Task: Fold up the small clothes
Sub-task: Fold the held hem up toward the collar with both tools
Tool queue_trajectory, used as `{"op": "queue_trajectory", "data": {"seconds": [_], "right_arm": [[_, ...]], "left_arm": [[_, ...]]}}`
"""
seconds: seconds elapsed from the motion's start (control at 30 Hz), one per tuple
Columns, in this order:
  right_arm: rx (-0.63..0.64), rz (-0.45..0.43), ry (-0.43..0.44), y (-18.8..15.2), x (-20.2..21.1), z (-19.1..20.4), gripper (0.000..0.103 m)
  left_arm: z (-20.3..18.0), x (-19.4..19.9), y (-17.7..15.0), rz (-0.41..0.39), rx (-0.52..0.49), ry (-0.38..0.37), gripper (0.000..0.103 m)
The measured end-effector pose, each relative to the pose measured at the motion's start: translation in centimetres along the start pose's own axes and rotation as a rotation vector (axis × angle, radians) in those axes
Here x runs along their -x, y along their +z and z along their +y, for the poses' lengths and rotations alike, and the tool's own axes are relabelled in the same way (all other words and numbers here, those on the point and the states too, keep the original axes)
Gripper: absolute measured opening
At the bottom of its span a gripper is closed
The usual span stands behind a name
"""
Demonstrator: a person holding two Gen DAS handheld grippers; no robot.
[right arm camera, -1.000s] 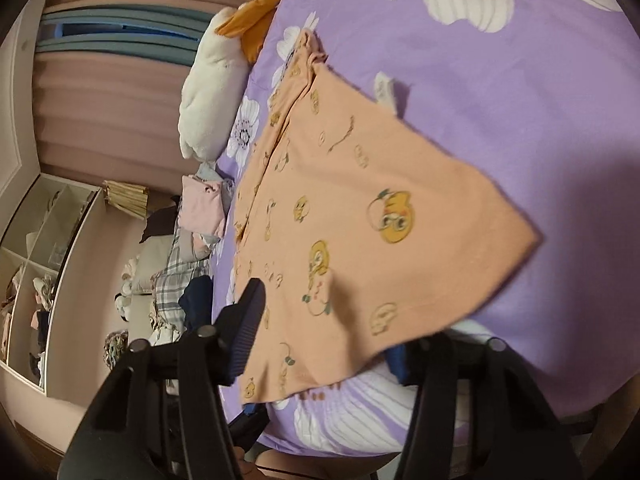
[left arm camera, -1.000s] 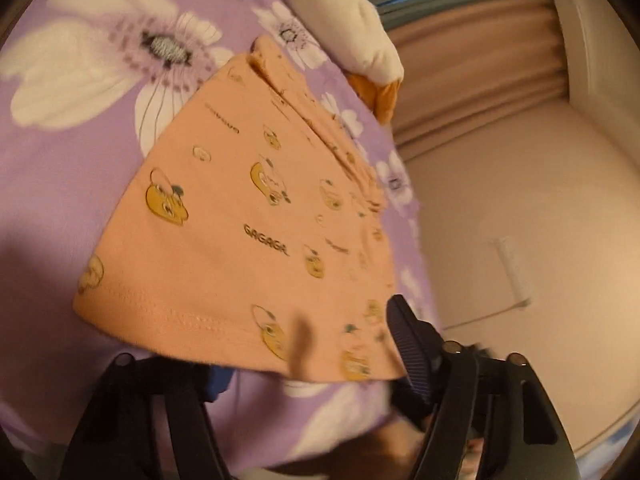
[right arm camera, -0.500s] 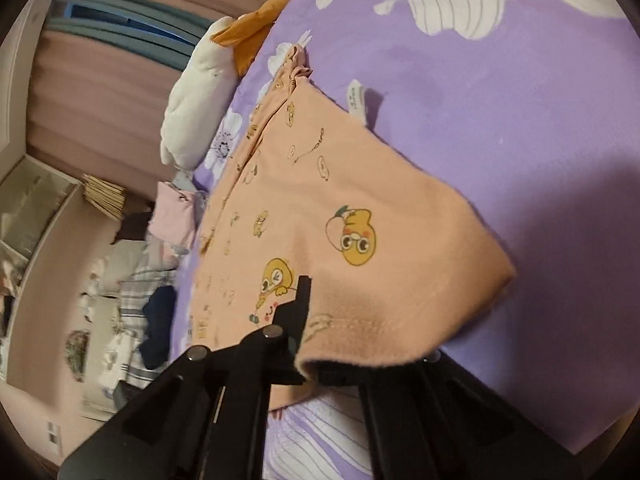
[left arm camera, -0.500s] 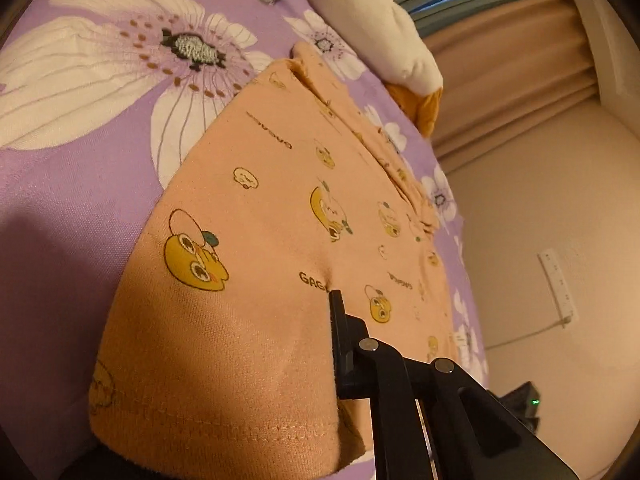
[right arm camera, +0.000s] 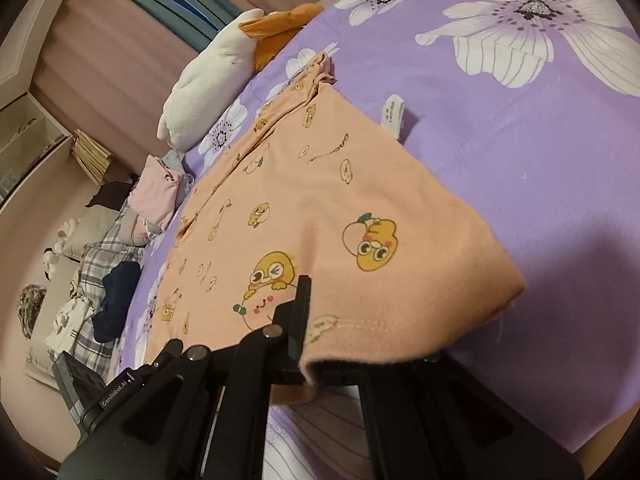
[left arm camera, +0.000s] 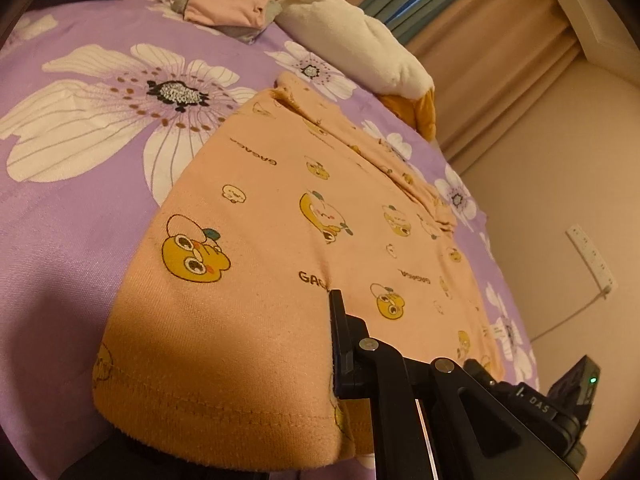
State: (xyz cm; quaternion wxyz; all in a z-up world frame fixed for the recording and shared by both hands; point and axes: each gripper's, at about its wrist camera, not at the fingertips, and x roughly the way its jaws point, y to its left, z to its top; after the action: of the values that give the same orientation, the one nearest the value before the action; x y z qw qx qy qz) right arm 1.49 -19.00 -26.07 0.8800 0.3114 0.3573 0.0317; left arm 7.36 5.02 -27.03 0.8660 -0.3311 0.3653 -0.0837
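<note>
Both my grippers went from gaping to clamped: left gripper (left arm camera: 334, 344) and right gripper (right arm camera: 302, 320) pinch the shirt (left arm camera: 280, 240) hem on the bed (left arm camera: 80, 200).

You saw "GAGAGA" printed repeatedly on the peach garment (left arm camera: 304, 216). "GenRobot.AI" stood on the other gripper's body (right arm camera: 116, 394). The white sewn-in tag (right arm camera: 394, 114) was illegible.
</note>
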Motion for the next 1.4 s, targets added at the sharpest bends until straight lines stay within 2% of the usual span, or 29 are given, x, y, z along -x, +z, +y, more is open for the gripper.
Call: {"op": "queue_trajectory", "data": {"seconds": [0.4,0.53,0.93,1.1,1.17,1.3,1.37,1.4], "right_arm": [[0.107,-0.012,-0.052,-0.4,0.0,1.1,0.0],[0.101,-0.006,-0.05,-0.2,-0.1,1.1,0.0],[0.171,-0.011,-0.08,-0.5,-0.2,1.9,0.0],[0.212,-0.041,-0.095,-1.0,-0.1,2.2,0.0],[0.218,-0.044,-0.097,-1.0,-0.1,2.3,0.0],[0.154,-0.008,-0.099,-0.1,0.0,2.3,0.0],[0.114,0.003,-0.074,1.1,0.4,2.5,0.003],[0.118,-0.004,-0.053,1.6,0.7,2.8,0.003]], "left_arm": [[-0.2,-0.1,0.2,0.004,-0.013,0.019,0.008],[-0.3,-0.1,0.1,0.002,-0.01,0.02,0.008],[-1.0,0.1,-0.6,-0.026,-0.105,0.041,0.008],[-1.4,0.2,-1.0,-0.046,-0.158,0.057,0.008],[-1.2,0.1,-0.7,-0.031,-0.132,0.049,0.008],[-1.1,0.0,1.4,0.074,-0.002,0.056,0.005],[-1.8,0.4,2.5,0.065,-0.012,0.089,0.005],[-2.8,1.1,3.5,0.022,-0.071,0.107,0.005]]}}
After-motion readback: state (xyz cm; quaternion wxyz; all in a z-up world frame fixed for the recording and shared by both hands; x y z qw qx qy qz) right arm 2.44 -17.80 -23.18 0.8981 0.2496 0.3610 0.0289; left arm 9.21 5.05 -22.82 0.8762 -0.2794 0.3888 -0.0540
